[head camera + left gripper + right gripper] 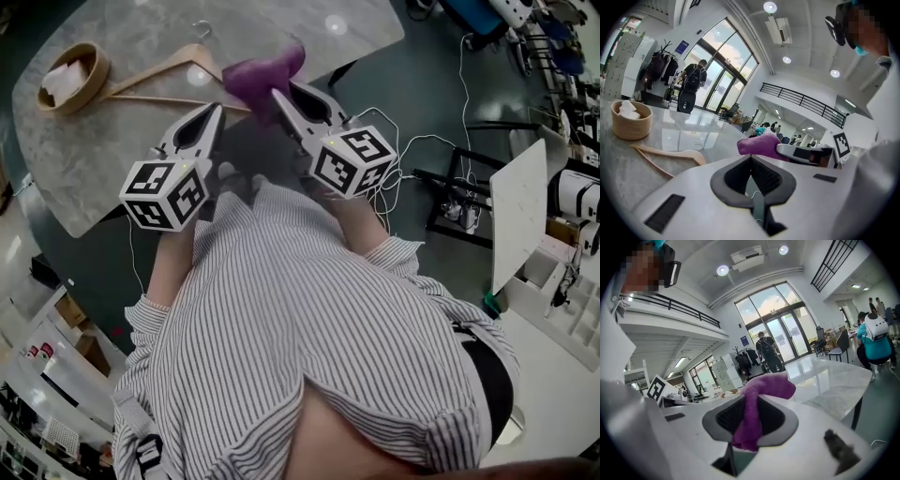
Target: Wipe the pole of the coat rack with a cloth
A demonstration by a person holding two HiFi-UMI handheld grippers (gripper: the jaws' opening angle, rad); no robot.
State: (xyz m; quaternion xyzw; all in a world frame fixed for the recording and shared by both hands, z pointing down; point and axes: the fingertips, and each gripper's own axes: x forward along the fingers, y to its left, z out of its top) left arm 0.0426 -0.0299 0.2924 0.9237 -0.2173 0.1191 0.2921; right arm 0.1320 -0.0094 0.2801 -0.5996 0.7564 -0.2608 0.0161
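Status: wiping not started, as far as I can judge. Right tool [277,96] is clamped on the purple cloth [262,73]. The right gripper view shows a fold pinched between the jaws, with the rest bunched out past the tips. Left tool [217,112] has its jaws together with nothing in them. Both tools are held side by side in front of the person, tips at the near edge of the grey worktop [141,33]. The cloth sits over that edge in the head view; can't tell if it touches.

On the worktop, left of the tools: a wooden hanger [164,75] lying flat, and a round wooden bowl [67,80] with something white in it further left. Neither looks part of the job.

A coat rack [664,58] loaded with dark clothes stands well apart, far left across the room near the glass doors, seen in the left gripper view. Can't tell if that's the target, and its pole is too small to make out. No pole near the cloth in any view.

Done: cloth in hand. Left: reach the rack, put cloth on the pole, wipe along it, i.e. the whole actual task
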